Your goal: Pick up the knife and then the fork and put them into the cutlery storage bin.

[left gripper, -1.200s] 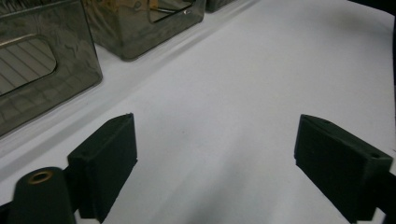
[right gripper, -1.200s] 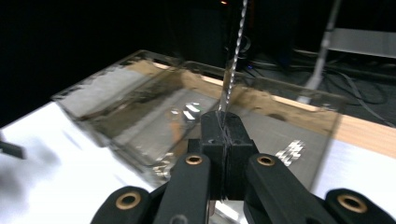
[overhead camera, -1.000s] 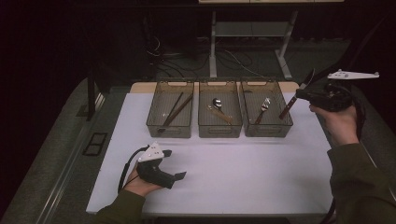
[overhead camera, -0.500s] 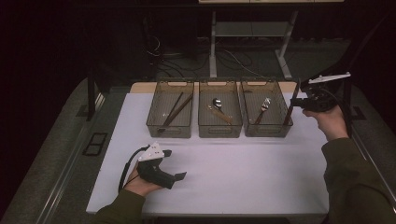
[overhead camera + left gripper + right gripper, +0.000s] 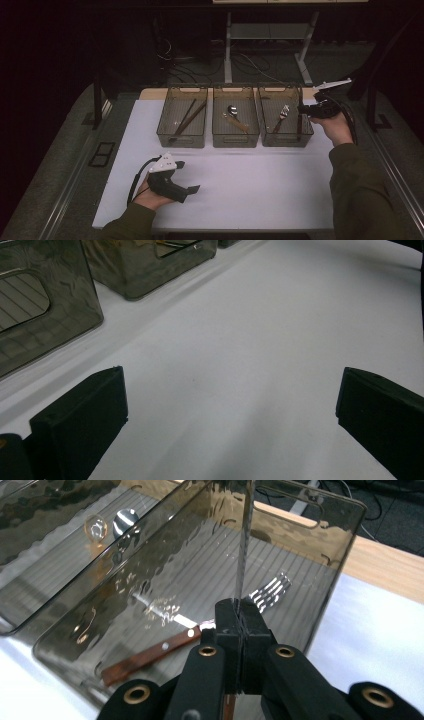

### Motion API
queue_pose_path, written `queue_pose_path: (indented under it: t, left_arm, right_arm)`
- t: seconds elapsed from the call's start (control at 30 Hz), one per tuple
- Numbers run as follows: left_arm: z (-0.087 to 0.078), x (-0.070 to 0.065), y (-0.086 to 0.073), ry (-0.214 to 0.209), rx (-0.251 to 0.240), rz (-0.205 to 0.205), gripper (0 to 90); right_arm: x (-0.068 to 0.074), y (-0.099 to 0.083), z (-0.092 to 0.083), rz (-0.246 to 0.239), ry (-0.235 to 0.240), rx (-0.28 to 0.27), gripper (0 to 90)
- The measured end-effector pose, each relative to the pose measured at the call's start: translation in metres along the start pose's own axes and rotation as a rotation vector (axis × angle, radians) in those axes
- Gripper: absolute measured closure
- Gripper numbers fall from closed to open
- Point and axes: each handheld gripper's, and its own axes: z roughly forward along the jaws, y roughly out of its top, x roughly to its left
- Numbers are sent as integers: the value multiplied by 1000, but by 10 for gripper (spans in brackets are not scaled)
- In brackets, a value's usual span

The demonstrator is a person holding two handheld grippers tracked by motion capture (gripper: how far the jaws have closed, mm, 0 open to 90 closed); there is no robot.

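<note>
- Our right gripper [image 5: 301,111] is up at the right-hand bin [image 5: 285,141], jaws clamped tight on a knife [image 5: 243,545]. In the right gripper view, the thin blade sticks straight up out of the pads and a bit of brown handle peeks out below them.
- From above, the knife hangs down just inside the bin's right wall. We can't tell if it touches the bottom.
- A fork [image 5: 200,630] with a brown riveted handle is already lying in that same bin, tines toward the far end.
- The middle bin [image 5: 235,140] has a spoon [image 5: 233,112] in it, and the left bin [image 5: 182,140] has a pair of chopsticks [image 5: 187,119] lying diagonally.
- Our left gripper [image 5: 190,190] is parked on the white table [image 5: 260,190] near the front edge, well away from the bins. Jaws are wide apart with nothing between them, just bare tabletop.
</note>
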Motion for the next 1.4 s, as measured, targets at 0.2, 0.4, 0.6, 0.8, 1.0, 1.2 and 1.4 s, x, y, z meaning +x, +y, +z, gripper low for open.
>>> queue_pose_path:
  t: [0.2, 0.4, 0.6, 0.8, 1.0, 1.2, 1.4]
  left_arm:
    - [0, 0, 0, -3, 2, 3, 0]
    - [-1, -1, 0, -5, 1, 4, 0]
    - [-1, 0, 0, -11, 12, 10, 0]
    - [1, -1, -1, -22, 26, 10, 0]
    - [2, -1, -1, -25, 35, 15, 0]
    - [3, -2, -1, -25, 38, 21, 7]
    - [3, -2, -1, -22, 37, 20, 28]
  right_arm:
    - [7, 0, 21, -4, 1, 27, 791]
    - [9, -4, 22, 39, 46, -8, 590]
    - [14, -9, 4, 30, 126, -72, 444]
    - [24, -27, -15, 19, 203, -126, 291]
    - [38, -50, -32, -5, 220, -161, 194]
    - [51, -73, -43, -43, 220, -178, 153]
    - [68, -95, -46, -83, 222, -159, 119]
